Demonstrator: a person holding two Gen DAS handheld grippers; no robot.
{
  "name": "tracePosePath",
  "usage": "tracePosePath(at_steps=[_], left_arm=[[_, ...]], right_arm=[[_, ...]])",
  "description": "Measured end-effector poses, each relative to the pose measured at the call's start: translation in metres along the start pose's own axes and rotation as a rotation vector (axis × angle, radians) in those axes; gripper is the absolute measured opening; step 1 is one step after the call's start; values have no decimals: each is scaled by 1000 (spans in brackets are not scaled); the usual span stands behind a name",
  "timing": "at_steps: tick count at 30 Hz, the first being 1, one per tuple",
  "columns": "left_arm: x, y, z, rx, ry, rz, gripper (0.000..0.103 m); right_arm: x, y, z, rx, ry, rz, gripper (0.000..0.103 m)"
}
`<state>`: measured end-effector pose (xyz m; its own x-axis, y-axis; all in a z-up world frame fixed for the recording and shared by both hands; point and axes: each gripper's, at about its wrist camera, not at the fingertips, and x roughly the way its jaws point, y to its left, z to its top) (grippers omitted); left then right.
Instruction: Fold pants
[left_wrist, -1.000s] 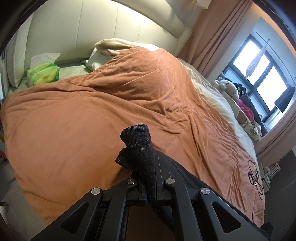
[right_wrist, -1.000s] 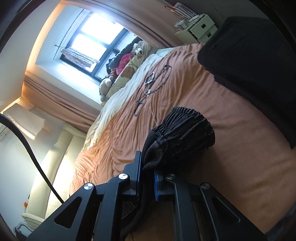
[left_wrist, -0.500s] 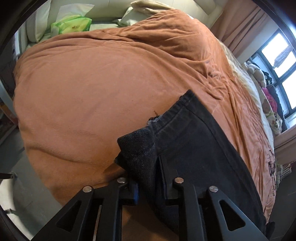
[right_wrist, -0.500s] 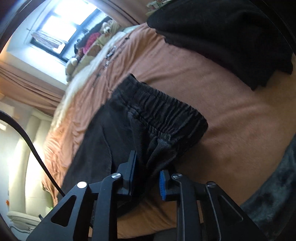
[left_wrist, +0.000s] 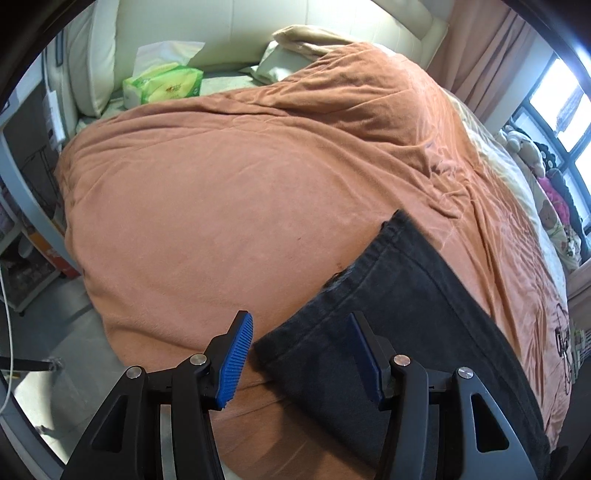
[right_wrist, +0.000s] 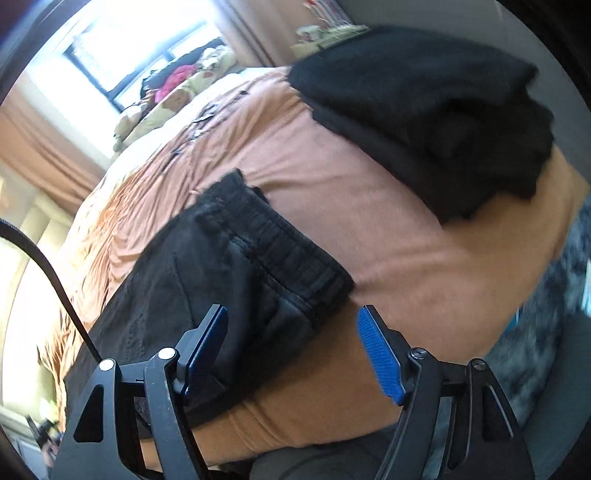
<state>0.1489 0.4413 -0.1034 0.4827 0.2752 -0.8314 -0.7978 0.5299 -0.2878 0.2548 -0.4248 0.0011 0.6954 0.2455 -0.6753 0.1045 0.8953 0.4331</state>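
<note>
Black pants lie flat on the orange blanket near the bed's front edge. In the left wrist view the hem end lies between and beyond my left gripper's fingers. My left gripper is open and empty, its blue pads clear of the cloth. In the right wrist view the elastic waistband end of the pants lies on the blanket. My right gripper is open and empty just over the waistband corner.
A stack of folded black clothes sits on the blanket beyond the waistband. A green tissue pack and pillows lie by the headboard. Stuffed toys line the window side. The floor drops off at the near edge.
Both grippers lowered the pants onto the blanket, then opened and let go. The pants went from bunched in the jaws to lying flat.
</note>
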Motion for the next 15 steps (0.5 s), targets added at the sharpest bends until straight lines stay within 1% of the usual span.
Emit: tracePosePath(at_steps=[3,7,10,13,15], left_arm=[[0,-23,5,39,6,-14,56],[0,-58,7,92,12,-51,56],[2,-83,7,123,18,-73,56],[2,-108,5,152,24,-96,56],[3,-125,4,169,29,-104,56]], right_arm=[[-2,21,10,-83,-14,6,72],[7,46,23,-186,-12,27,72],[27,56,26,-254,-8,33,72],[39,72,33,-305,4,60,72],[60,76,37,-343,14,67,72]])
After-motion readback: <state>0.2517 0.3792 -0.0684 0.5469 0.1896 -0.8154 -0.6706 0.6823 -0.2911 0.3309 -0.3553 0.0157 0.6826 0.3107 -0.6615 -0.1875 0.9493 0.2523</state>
